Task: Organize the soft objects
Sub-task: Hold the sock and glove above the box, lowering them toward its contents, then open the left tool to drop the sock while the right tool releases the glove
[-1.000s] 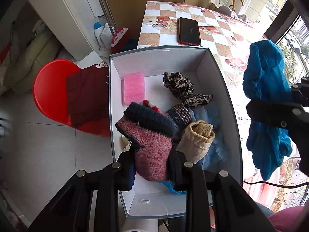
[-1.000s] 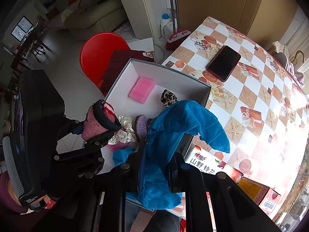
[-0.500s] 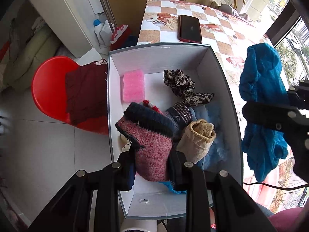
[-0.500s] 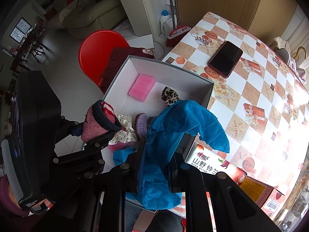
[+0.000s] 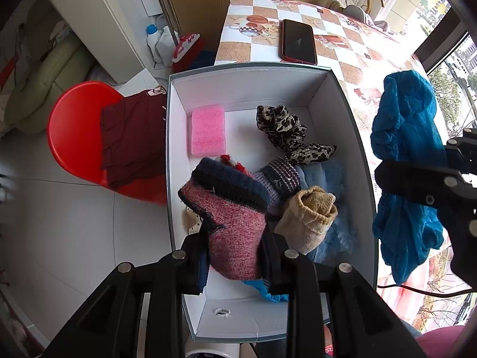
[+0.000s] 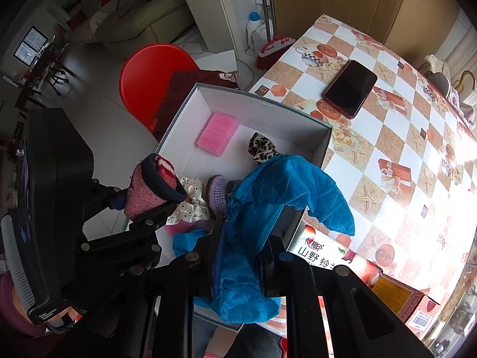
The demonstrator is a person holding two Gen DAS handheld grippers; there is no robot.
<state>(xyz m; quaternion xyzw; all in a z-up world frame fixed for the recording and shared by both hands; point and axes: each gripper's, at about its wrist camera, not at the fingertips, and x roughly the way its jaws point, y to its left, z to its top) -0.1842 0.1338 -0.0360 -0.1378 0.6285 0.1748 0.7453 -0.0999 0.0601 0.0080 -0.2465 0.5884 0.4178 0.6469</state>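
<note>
A white box [image 5: 356, 149] sits at the table's near edge. My left gripper [image 5: 234, 256] is shut on a pink knitted sock with a dark blue cuff [image 5: 229, 208], held above the box's near half. Inside lie a pink sponge [image 5: 207, 129], a leopard-print scrunchie [image 5: 283, 131], a tan rolled sock [image 5: 310, 217], a purple knitted piece [image 5: 280, 176] and pale blue fluffy cloth [image 5: 337, 229]. My right gripper [image 6: 238, 256] is shut on a crumpled blue cloth [image 6: 268, 197], hanging over the box's right rim. The blue cloth [image 5: 408, 161] shows at the right of the left wrist view.
A black phone [image 5: 298, 41] lies on the checkered tablecloth [image 6: 402, 137] beyond the box. Printed cartons [image 6: 337, 256] stand to the right of the box. A red chair [image 5: 74, 137] with a dark red garment [image 5: 131, 137] stands left, on the tiled floor.
The box and table sit slightly further right and lower in the right wrist view, a small shift of that gripper. Both grips are unchanged.
</note>
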